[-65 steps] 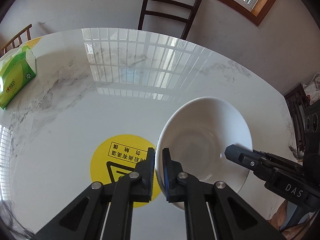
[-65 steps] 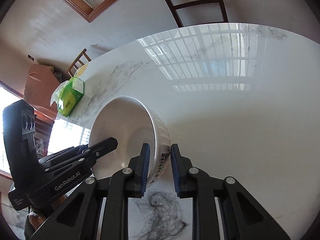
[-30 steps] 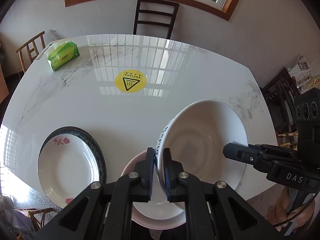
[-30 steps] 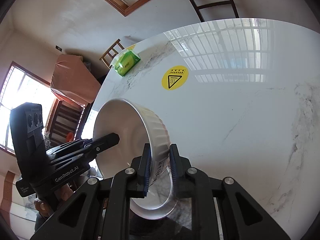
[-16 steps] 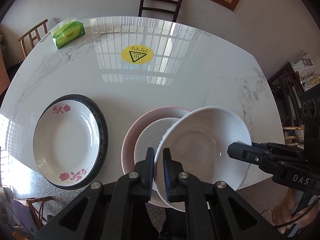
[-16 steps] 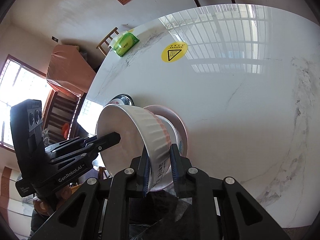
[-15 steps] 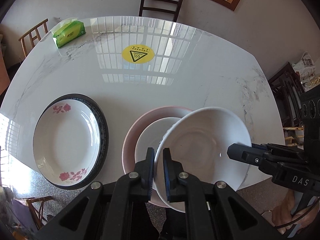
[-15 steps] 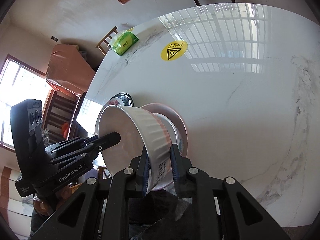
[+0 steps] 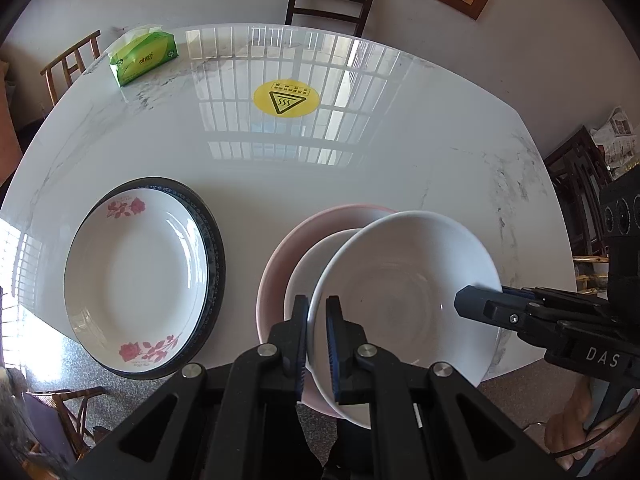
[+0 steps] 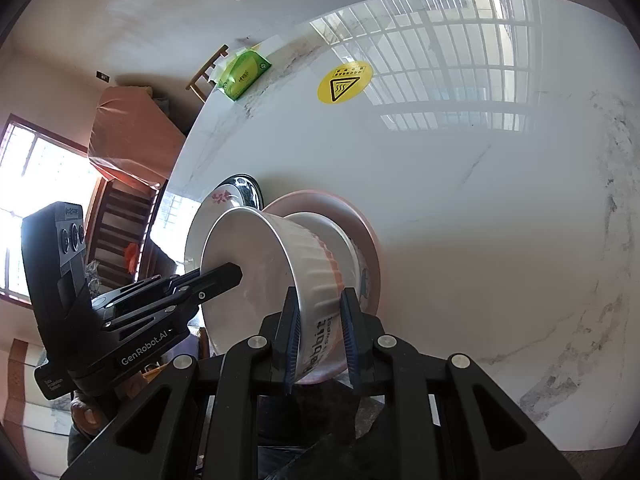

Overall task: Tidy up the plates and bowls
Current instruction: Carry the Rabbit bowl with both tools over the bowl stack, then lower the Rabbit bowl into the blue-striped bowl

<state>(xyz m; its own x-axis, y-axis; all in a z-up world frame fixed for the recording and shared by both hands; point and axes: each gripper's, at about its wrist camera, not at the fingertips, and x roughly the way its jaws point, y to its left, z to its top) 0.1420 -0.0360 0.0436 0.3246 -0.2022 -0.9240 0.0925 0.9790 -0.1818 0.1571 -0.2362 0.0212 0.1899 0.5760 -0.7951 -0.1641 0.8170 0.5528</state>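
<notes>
Both grippers hold one white bowl (image 9: 404, 292) by opposite sides of its rim. The left gripper (image 9: 317, 344) is clamped on the near-left rim, pads tight on the thin edge; the right gripper (image 10: 318, 334) is clamped on the ribbed outer wall at the other side, one pad inside, one outside, over printed lettering. The bowl hangs tilted over a stack near the table (image 9: 400, 152) front edge: a smaller white dish (image 9: 310, 268) sitting in a pink plate (image 9: 280, 264). From the left view the bowl overlaps that dish but is off-centre toward the right; whether it already touches the stack I cannot tell, though the right view makes it look very close or resting on one side. Left of the stack, well apart, a rose-pattern plate (image 9: 132, 276) lies on a dark-rimmed plate (image 9: 214, 248). Far side of the table has a yellow sticker (image 9: 286, 99) and a green tissue pack (image 9: 144, 60), not in play. Step in hand, as I read it: stacking the bowl onto the pink-plate pile, placement nearly done. Next move likely needs levelling the bowl, sliding it left until centred over the dish, easing it down until seated, then opening both grippers together so it doesn't tip. Risk: the stack sits near the table edge, and a one-sided release could rock or skid the bowl off.
</notes>
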